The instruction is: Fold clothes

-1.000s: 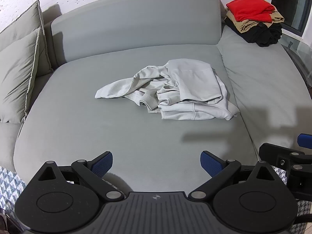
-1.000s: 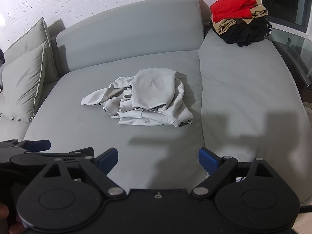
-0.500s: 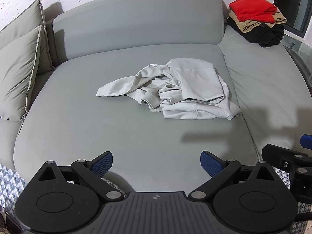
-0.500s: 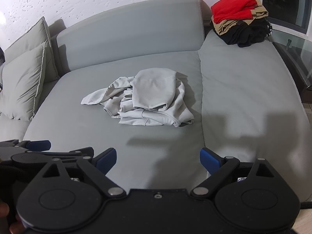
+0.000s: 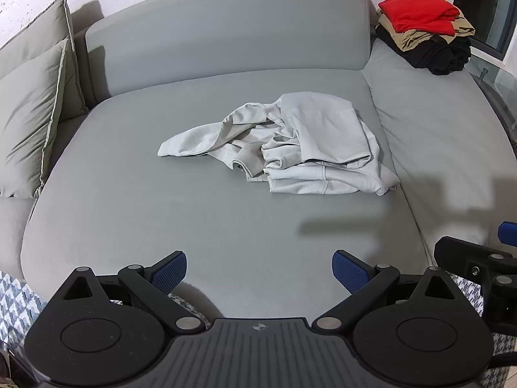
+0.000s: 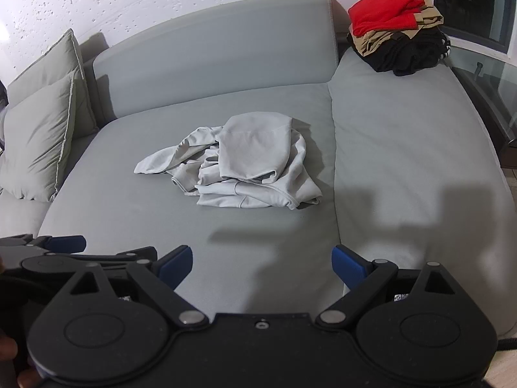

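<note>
left gripper (image 5: 259,270): fingers wide, empty | right gripper (image 6: 261,266): fingers wide, empty | crumpled grey hoodie (image 5: 290,148) on sofa (image 5: 161,226): well ahead of both, untouched

A grey sofa (image 5: 226,232) with a wide seat and curved backrest (image 5: 226,32) carries a crumpled light-grey garment (image 5: 290,148), lying approx. mid-seat. Two grey cushions (image 5: 29,110) lean at the seat's left end, well apart from the garment. On the sofa's adjoining right section, far back, sits a stack of folded clothes (image 5: 426,32): red on top, tan, then black.
</note>
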A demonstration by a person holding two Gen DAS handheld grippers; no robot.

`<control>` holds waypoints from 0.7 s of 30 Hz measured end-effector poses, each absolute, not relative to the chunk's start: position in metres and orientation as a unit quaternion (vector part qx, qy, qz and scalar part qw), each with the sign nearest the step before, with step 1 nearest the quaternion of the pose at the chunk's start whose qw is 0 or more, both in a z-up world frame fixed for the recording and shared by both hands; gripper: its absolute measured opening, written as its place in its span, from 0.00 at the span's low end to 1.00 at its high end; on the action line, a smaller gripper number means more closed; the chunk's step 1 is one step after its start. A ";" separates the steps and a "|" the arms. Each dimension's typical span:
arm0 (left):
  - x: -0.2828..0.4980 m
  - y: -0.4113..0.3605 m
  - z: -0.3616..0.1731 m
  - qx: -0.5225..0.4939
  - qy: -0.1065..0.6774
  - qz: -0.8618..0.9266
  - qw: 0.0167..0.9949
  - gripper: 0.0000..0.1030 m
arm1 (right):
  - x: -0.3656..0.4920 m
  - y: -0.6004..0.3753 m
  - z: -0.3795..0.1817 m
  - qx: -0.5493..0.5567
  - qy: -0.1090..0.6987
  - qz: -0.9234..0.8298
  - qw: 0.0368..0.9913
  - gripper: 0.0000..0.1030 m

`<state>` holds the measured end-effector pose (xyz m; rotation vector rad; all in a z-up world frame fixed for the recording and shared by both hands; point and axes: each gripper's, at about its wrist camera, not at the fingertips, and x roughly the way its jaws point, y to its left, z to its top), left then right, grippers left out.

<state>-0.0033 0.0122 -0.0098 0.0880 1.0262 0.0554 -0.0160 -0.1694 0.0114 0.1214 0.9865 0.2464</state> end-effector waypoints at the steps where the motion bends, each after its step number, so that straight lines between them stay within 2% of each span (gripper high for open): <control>1: -0.003 0.012 -0.010 0.042 0.491 0.027 0.870 0.96 | -0.016 -0.169 0.011 0.058 0.472 0.118 0.872 0.91; 13: -0.001 0.016 -0.015 0.037 0.493 0.026 0.869 0.96 | -0.013 -0.169 0.008 0.064 0.474 0.116 0.871 0.92; 21: 0.007 0.052 -0.015 0.011 0.468 0.055 0.882 0.97 | 0.004 -0.176 -0.001 0.107 0.459 0.112 0.875 0.92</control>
